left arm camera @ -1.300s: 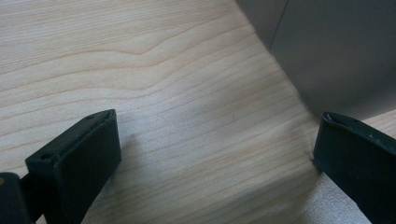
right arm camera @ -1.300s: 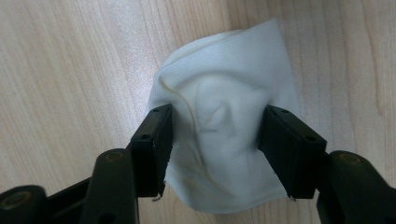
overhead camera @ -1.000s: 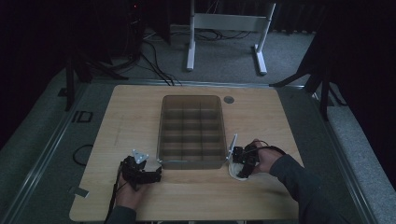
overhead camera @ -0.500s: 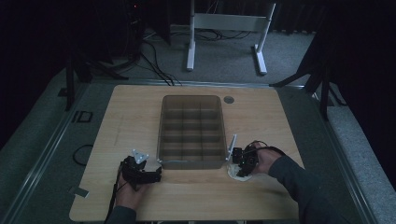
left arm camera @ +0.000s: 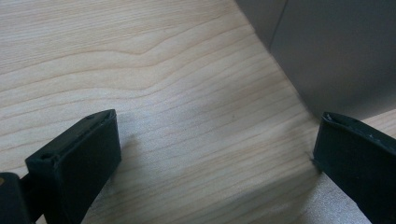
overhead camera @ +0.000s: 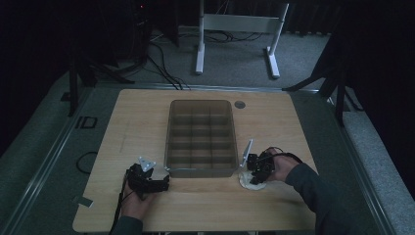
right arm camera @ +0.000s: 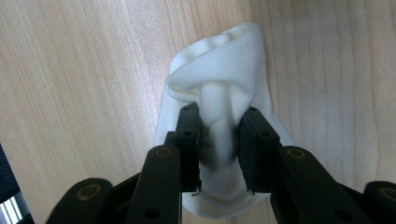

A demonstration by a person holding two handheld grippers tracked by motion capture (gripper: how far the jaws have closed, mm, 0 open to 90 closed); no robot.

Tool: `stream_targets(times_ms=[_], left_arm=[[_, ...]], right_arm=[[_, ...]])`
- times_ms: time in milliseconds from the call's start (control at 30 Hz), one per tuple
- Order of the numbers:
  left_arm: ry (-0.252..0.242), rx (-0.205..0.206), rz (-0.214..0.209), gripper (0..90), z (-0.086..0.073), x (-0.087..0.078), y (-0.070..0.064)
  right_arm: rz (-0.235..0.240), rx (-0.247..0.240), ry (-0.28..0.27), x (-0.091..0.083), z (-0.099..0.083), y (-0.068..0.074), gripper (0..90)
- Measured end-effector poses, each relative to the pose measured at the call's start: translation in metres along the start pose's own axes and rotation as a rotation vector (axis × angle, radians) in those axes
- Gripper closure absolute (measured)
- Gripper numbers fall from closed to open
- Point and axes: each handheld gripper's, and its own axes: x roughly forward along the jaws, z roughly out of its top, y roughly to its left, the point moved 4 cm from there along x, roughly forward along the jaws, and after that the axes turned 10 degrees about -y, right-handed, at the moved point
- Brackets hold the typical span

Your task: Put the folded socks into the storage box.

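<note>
With its jaws pinched in on a ridge of white fabric, the right gripper [right arm camera: 218, 140] has a sock [right arm camera: 224, 93] clamped between them, and the cloth bunches up into a fold right at the tips. In the right gripper view the sock lies on the table [right arm camera: 70, 70] with its ribbed cuff end curling over just past the jaws. From the high view that same gripper [overhead camera: 255, 166] sits just off the bin's near right corner, and the sock [overhead camera: 251, 182] shows as a pale patch under it, a bit nearer the person than the bin [overhead camera: 200, 137]. A sleeve [overhead camera: 318, 196] runs back from there to the bottom right edge.

The left gripper [overhead camera: 155, 183] is spread wide with nothing between the jaws, just bare wood grain in the left gripper view. It's parked by the bin's near left corner, and the bin's grey wall [left arm camera: 336, 51] comes right up beside one jaw. Can't tell if it's actually touching. The left hand [overhead camera: 134, 203] holds it from the near side of the table.

The bin itself is a translucent grey thing split into a grid of compartments, sitting mid-table. Beyond the bin's far right corner there's a small round grey disc [overhead camera: 239, 104] set in the tabletop.
</note>
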Motion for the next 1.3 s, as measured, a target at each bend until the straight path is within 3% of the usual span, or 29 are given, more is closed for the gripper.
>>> stream_targets(times_ms=[1300], left_arm=[[-0.001,0.0,0.0,1.0,0.0,0.0,0.0]], right_arm=[[-0.007,-0.007,-0.063,-0.043,0.0,0.002,72.2]])
